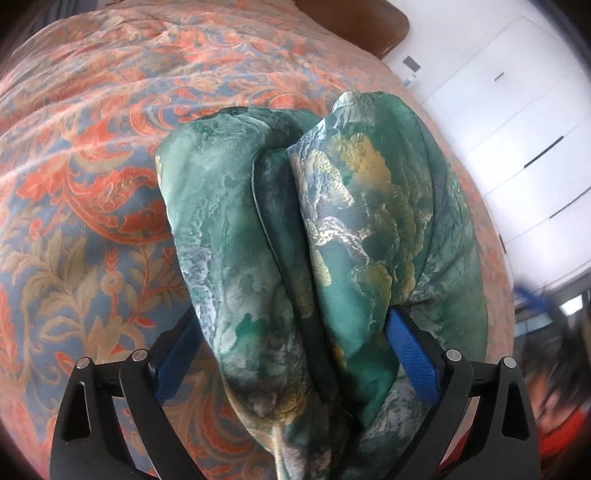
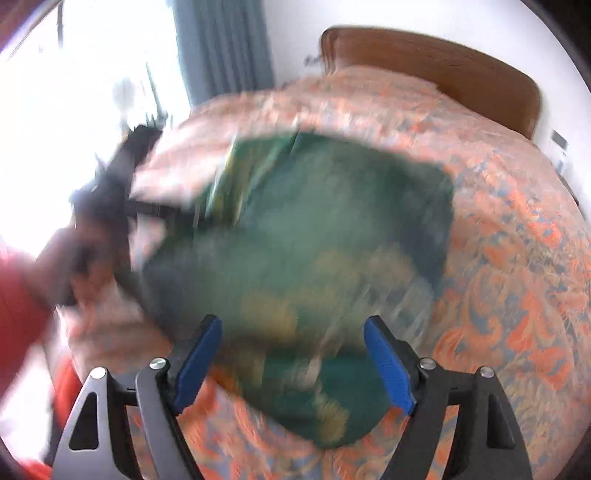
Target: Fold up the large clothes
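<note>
The left gripper (image 1: 295, 354) has a thick bundle of the green garment (image 1: 306, 236) bunched between its blue pads (image 1: 413, 358); the jaws stand fairly wide, filled by the gathered cloth, which rises in several folds above the bed. In the left wrist view the garment shows a teal, grey and gold print, with a dark hem running down the middle of the bundle. Under it lies the bedspread (image 1: 85, 192), patterned in orange, blue and tan scrolls. A brown wooden headboard (image 1: 365, 26) stands at the far end of the bed, and white drawers (image 1: 517, 147) stand beside the bed's right edge.

The right wrist view is heavily blurred. The right gripper (image 2: 291, 362) hangs over the garment (image 2: 314, 240) with its jaws wide and nothing between the pads. The cloth spreads across the middle of the bed there. At the left a hand (image 2: 70, 251) in a red sleeve holds the other gripper's black body.
</note>
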`<state>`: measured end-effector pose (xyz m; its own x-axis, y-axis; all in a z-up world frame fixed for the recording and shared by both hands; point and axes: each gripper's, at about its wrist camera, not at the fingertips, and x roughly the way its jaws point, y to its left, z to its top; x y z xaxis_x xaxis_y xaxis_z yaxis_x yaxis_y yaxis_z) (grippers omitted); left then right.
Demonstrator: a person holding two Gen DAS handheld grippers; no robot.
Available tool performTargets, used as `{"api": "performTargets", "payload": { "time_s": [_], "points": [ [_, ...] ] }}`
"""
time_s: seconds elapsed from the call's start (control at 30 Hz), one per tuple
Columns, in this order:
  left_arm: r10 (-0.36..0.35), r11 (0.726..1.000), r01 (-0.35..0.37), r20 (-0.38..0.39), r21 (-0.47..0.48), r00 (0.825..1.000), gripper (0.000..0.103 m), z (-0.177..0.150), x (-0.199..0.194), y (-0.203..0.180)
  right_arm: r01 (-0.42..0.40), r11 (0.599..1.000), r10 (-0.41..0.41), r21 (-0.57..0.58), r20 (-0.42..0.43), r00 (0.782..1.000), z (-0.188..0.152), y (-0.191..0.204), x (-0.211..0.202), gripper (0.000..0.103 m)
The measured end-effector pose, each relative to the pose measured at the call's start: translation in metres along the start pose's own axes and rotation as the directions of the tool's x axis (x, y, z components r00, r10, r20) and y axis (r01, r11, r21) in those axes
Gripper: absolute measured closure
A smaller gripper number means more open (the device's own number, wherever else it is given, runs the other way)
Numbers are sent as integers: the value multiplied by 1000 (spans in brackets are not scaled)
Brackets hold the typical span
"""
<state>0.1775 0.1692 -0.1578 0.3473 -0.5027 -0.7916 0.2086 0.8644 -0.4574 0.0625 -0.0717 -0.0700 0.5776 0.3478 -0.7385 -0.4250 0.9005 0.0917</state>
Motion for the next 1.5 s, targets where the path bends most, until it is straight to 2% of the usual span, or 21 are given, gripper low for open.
{"api": "performTargets", "payload": {
  "time_s": [0.13,0.27,0.37,0.4,0.47,0.6,0.63,0.7,0.73,0.77,0.83,0.87,0.9,0.93,1.03,1.1,1.23,1.3,1.37,1.5],
  "points": [
    [-3,1000,3,-3,0,1000,6,-1,3,1,-3,997,3,73,10,1000,70,-29,19,21],
    [-11,1000,11,9,-14,1000,5,-4,6,5,-11,992,19,125,-65,998,127,-45,83,21],
    [18,999,-18,10,-31,1000,5,-4,10,8,37,993,-17,110,-180,983,136,-41,140,21],
    [20,999,-20,3,-35,1000,5,-5,13,10,50,993,-22,108,-242,970,131,-41,162,21],
    [-7,999,7,3,-46,1000,4,-5,14,10,67,992,-36,108,-266,963,123,-37,173,21],
    [-25,999,26,23,-41,999,4,-5,6,5,22,992,-3,125,-148,989,114,-38,115,21],
    [-24,999,25,27,-39,999,4,-4,4,4,5,992,7,123,-101,995,104,-39,83,21],
    [-16,999,17,29,-36,999,4,-4,2,0,-9,995,15,99,-60,998,82,-35,43,21],
    [-14,999,16,32,-35,999,4,-4,1,-1,-13,997,16,72,-48,999,61,-29,22,21],
    [-14,999,15,32,-38,999,4,-4,0,-3,-13,998,16,55,-57,998,45,-23,13,21],
    [-14,999,15,25,-47,1000,4,-4,-2,-5,0,1000,-3,-15,-169,986,6,-10,27,21],
    [-14,998,16,23,-55,1000,5,-6,-6,-7,24,999,-32,-46,-180,983,-5,-8,31,21],
    [-21,998,23,32,-63,999,6,-7,-15,-9,63,995,-75,-83,-153,985,-15,-2,28,21],
    [-37,997,40,46,-65,998,6,-10,-24,-10,79,993,-90,-89,-125,988,-20,1,19,21],
    [-136,988,141,82,-56,987,5,-13,-53,-13,-17,1000,17,17,-32,999,-19,-10,-26,21],
    [-202,977,207,87,-56,976,5,-11,-64,-12,-39,997,39,71,8,999,-18,-26,-50,21],
    [-308,941,316,79,-123,948,5,2,-56,-3,-35,986,35,160,5,999,-13,-67,-64,21],
    [-300,944,304,46,-129,953,5,7,-41,-1,-38,978,40,206,-7,999,-14,-82,-62,21],
    [-249,959,248,7,-138,968,5,9,-22,3,-84,962,91,260,-14,996,-14,-96,-53,21],
    [-190,969,180,-41,-168,981,4,-3,5,13,-149,939,169,309,-36,985,-11,-108,-25,21]
  ]
}}
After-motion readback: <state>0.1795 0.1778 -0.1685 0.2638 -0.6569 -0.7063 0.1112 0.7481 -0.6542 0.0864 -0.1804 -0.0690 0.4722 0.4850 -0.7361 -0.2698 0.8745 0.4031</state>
